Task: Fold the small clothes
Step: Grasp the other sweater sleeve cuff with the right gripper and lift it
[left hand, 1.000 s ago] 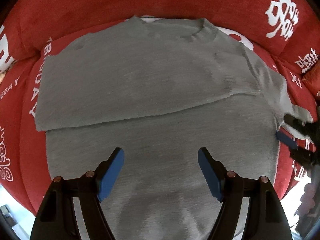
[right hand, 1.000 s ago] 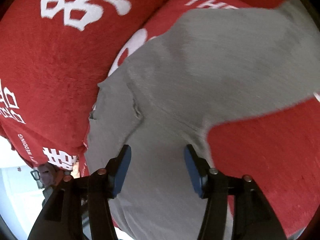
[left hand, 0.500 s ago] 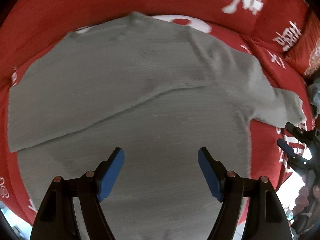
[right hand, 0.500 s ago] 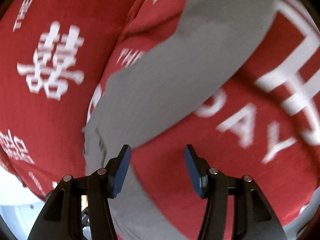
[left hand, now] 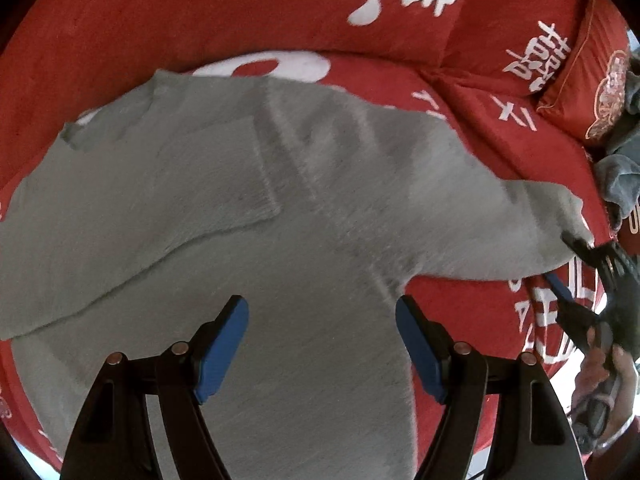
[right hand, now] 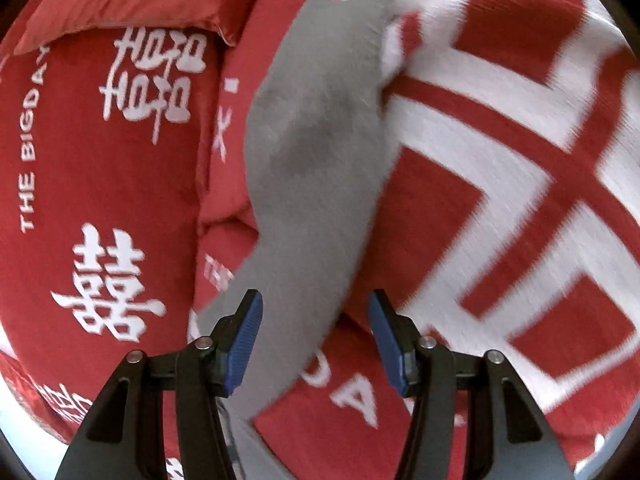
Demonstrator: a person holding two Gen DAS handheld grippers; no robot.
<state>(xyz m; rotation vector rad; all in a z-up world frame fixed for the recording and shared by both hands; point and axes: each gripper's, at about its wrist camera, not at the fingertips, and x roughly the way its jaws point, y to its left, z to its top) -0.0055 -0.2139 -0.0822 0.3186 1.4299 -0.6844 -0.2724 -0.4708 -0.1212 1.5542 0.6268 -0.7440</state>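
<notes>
A grey knit sweater (left hand: 280, 208) lies flat on a red bedspread (left hand: 200, 16). One sleeve is folded across its chest; the other sleeve (left hand: 500, 220) stretches out to the right. My left gripper (left hand: 322, 344) is open and empty above the sweater's lower body. My right gripper (right hand: 315, 336) is open over the cuff end of the outstretched sleeve (right hand: 316, 152), with grey cloth between its jaws. It also shows at the right edge of the left wrist view (left hand: 576, 272), at the sleeve's end.
The red bedspread (right hand: 520, 160) carries large white characters and lettering. A red embroidered pillow (left hand: 592, 80) lies at the far right. A grey-blue garment (left hand: 620, 176) is heaped beside it.
Both views have swung right. The outstretched sleeve now runs long and straight away from the body. My right gripper has moved out along it to its cuff end. Both grippers stayed open.
</notes>
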